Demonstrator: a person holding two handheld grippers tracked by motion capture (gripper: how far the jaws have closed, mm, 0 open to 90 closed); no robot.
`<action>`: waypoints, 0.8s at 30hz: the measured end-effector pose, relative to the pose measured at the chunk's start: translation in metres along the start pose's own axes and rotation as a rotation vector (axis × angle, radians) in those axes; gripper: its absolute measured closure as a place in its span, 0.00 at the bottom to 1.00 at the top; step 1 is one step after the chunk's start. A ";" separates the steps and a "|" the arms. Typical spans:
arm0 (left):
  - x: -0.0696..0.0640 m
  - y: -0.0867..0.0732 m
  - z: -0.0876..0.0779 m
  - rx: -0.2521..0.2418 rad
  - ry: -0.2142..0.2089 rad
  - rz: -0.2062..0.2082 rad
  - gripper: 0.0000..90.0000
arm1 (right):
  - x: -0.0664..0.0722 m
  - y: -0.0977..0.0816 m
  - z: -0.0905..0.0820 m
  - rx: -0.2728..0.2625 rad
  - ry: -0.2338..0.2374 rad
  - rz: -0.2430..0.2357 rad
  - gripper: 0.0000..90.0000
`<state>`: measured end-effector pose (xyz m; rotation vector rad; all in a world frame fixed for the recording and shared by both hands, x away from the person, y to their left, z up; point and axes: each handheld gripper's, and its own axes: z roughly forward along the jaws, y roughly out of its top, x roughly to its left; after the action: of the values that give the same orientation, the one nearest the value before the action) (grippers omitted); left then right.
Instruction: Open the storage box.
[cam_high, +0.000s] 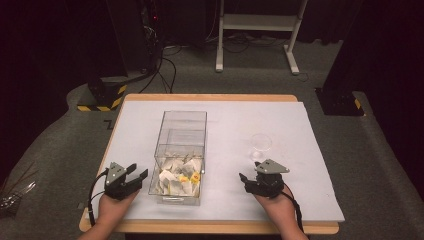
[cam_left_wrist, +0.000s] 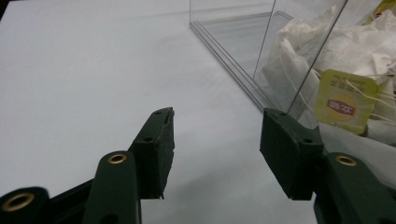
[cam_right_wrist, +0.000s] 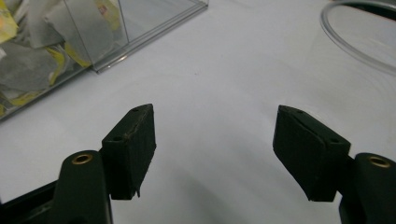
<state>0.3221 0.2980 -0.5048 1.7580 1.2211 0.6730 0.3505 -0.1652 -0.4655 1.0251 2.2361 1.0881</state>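
A clear plastic box (cam_high: 181, 145) stands mid-table, its near end holding several white tea bags (cam_high: 176, 181) with yellow tags. My left gripper (cam_high: 139, 171) rests just left of the box's near corner, open and holding nothing. In the left gripper view its jaws (cam_left_wrist: 217, 140) point past the box wall (cam_left_wrist: 261, 56), with a yellow tag (cam_left_wrist: 344, 100) behind the wall. My right gripper (cam_high: 247, 181) sits right of the box and just in front of a clear cup (cam_high: 261, 145), open and holding nothing. In the right gripper view the gripper (cam_right_wrist: 215, 140) faces bare sheet, the box (cam_right_wrist: 116, 32) far left, the cup's rim (cam_right_wrist: 355, 51) far right.
A white sheet (cam_high: 235, 125) covers the wooden table (cam_high: 210, 227). Beyond the table are a white desk frame (cam_high: 257, 30), cables and dark stands with yellow-black bases (cam_high: 102, 97) on grey carpet.
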 end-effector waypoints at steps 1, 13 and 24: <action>0.000 0.000 0.000 0.000 0.000 0.000 0.50 | 0.000 0.000 0.000 0.000 0.000 0.000 0.33; 0.000 0.005 0.014 0.143 0.075 -0.019 0.49 | 0.012 0.026 -0.004 -0.047 0.066 -0.018 0.39; 0.004 0.006 0.016 0.172 0.025 -0.024 0.46 | 0.025 0.035 -0.001 -0.116 0.097 -0.021 0.40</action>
<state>0.3396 0.2949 -0.5072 1.8770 1.3488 0.5924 0.3490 -0.1319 -0.4383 0.9167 2.2241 1.2676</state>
